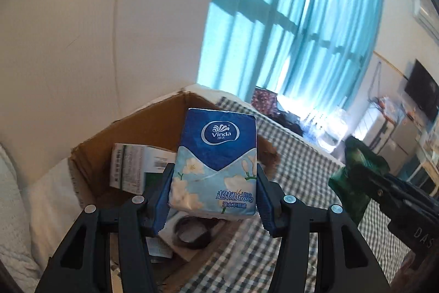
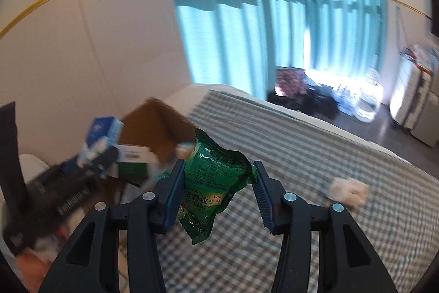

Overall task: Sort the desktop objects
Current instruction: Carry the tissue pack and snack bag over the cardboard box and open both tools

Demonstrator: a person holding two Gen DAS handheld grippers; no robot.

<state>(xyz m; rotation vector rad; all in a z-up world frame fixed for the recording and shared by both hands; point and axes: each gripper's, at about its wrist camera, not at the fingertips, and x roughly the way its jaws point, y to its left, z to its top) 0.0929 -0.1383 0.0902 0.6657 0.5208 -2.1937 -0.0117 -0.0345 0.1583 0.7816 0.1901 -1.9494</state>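
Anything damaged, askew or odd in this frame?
The brown cardboard box has ragged, torn top edges. The crumpled green medicine sachet hangs tilted in the right gripper, touching mainly one finger, so its hold looks loose. The blue-and-white Vinda tissue pack sits upright in the left gripper.

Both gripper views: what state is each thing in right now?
Blue Vinda tissue pack: held upright by left gripper, above the box.
Green crinkled medicine sachet: clamped in right gripper.
Brown cardboard box: open, holding a white-green carton.
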